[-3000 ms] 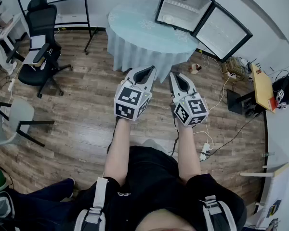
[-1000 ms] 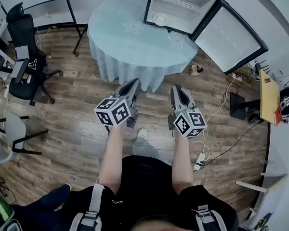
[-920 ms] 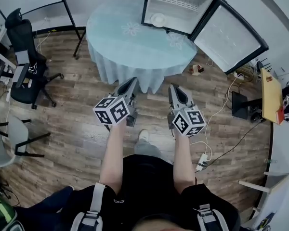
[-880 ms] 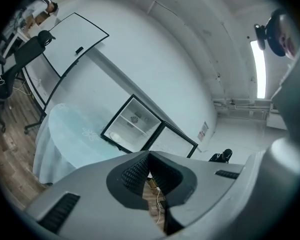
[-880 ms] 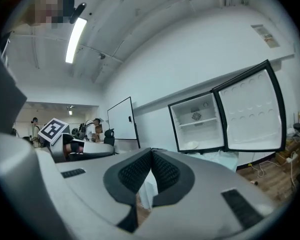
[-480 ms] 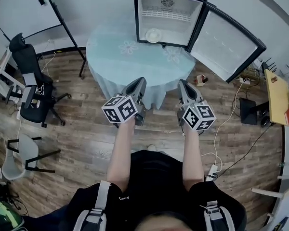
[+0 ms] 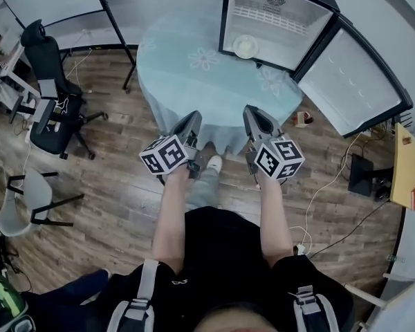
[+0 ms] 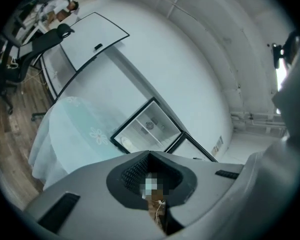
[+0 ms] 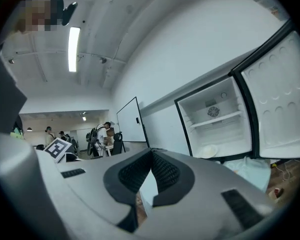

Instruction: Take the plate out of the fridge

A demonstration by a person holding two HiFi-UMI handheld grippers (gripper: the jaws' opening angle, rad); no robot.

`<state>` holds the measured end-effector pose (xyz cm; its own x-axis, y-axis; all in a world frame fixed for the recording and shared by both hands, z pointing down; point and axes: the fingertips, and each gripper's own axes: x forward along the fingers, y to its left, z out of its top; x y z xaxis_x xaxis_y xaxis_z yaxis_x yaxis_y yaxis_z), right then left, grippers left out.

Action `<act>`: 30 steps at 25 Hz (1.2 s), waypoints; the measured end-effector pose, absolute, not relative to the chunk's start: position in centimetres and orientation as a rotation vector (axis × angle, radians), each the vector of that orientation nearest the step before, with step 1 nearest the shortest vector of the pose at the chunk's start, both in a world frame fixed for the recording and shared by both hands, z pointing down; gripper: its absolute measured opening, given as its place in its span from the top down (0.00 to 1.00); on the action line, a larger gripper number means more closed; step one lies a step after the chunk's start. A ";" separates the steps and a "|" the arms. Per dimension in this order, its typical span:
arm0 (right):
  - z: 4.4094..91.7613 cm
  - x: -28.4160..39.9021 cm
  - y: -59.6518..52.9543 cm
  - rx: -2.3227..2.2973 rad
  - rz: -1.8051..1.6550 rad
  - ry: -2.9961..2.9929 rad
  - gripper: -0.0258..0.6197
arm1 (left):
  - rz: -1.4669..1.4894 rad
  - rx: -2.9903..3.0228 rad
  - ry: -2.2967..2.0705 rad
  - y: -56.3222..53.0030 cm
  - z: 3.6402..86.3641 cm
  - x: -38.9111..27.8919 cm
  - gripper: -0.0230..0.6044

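A small white plate (image 7: 245,45) lies on the floor of the open mini fridge (image 7: 279,1), which stands on a round table with a pale blue cloth (image 7: 194,81). The fridge door (image 7: 353,81) is swung out to the right. My left gripper (image 7: 191,120) and right gripper (image 7: 253,113) hang side by side at the table's near edge, both shut and holding nothing, well short of the fridge. The left gripper view looks over its shut jaws at the fridge (image 8: 149,128) and plate (image 8: 125,142). In the right gripper view the plate (image 9: 208,151) sits under the fridge shelf (image 9: 221,118).
A black office chair (image 7: 52,81) and a grey chair (image 7: 21,199) stand to the left on the wooden floor. A whiteboard stand leg (image 7: 114,19) rises left of the table. Cables (image 7: 325,178) trail on the right. People (image 9: 102,134) stand far back.
The person has stepped closer, so the table and fridge sit nearer in view and the grippers now reach the table's edge. Both grippers stay shut.
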<state>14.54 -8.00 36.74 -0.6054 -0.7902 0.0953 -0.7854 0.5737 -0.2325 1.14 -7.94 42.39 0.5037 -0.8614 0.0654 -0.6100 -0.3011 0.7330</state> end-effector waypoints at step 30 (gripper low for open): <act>40.0 21.8 -38.5 -1.731 -0.557 2.687 0.96 | -0.448 1.948 -0.894 -41.0 45.4 8.8 0.94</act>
<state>21.78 -38.53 40.01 -0.4270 -0.8637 0.2677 -0.8990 0.3736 -0.2286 8.80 -40.96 45.36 0.6706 -0.7404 0.0447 -0.4069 -0.3168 0.8568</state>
